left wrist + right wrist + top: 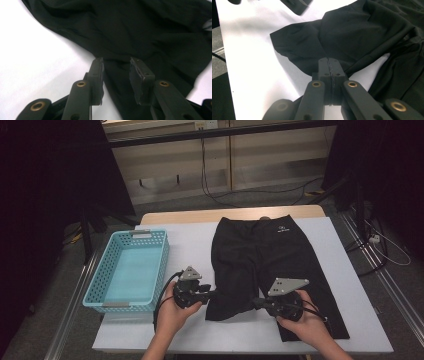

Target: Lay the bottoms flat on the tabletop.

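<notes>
Black shorts (pixel 260 255) lie flat on my white table, waistband at the far edge w/ a small white logo, legs pointing toward me. Left leg hem is bunched & lifted near the front edge (pixel 312 47); right leg lies smooth, reaching almost to the table's near edge.

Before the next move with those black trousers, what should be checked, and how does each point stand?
1. Right gripper has hold of the black trousers: ok, its fingers are shut on the folded leg's hem.
2. Left gripper has hold of the cloth: not ok, its fingers stand apart with the hem between them, unpinched.
3. Trousers lie wholly on the table: ok, waistband at the far edge, one leg folded up.
4. Blue basket ready to take them: ok, it looks empty and sits left of the trousers.
5. Cables free of the cloth: ok on the left; cannot tell on the right.
</notes>
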